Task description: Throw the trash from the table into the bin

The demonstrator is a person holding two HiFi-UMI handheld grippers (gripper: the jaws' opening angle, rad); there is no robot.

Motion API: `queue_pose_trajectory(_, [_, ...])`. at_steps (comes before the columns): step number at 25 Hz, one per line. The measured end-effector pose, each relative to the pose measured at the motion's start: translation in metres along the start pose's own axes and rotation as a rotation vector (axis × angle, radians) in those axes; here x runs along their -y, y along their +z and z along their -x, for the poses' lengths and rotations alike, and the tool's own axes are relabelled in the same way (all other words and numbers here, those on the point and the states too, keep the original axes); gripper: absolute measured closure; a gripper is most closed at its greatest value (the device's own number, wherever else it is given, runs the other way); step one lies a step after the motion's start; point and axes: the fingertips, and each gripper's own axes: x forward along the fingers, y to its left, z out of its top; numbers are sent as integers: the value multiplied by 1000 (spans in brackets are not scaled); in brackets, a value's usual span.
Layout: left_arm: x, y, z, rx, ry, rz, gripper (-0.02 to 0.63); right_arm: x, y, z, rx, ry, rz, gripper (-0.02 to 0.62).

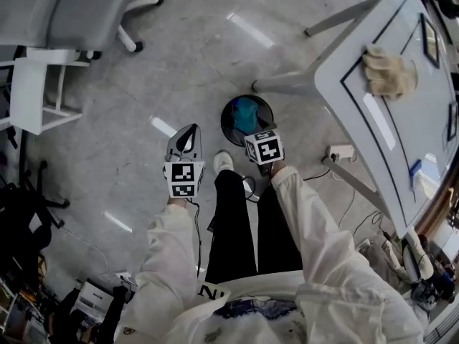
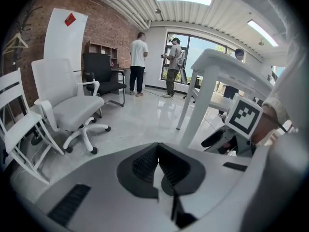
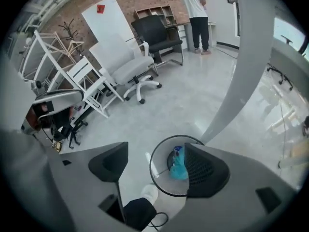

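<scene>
One wad [image 1: 388, 71] on the table [image 1: 423, 106], nearer the right gripper [image 3: 154, 170].
Its jaws stand spread and empty above the bin [image 1: 224, 124], with the wad well off to their right. The left gripper [image 2: 157, 166] is pressed shut, empty.

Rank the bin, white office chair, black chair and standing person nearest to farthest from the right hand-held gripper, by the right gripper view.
1. Bin, just below the right hand-held gripper.
2. White office chair, mid-floor left.
3. Black chair, behind it.
4. Standing person, farthest back, at top.
</scene>
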Motion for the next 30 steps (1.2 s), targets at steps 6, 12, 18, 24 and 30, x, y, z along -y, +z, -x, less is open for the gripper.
queue_pose_trajectory(6, [-14,46,23,28,9,-24,598,-31,41,46,63,22,23,235])
queue_pose_trajectory(12, [-13,81,61,44,11,-47,598,-66,57,94,92,46,54,235])
queue_pose_trajectory(18, [-21,109,108,69,51,12,598,-104,80,155,161,65,100,237])
queue_pose_trajectory(24, [-21,160,149,132,56,20,598,-137,122,221,284,67,134,253])
queue_pose_trajectory(30, [-9,215,183,217,48,-26,598,-157,159,279,415,44,171,275])
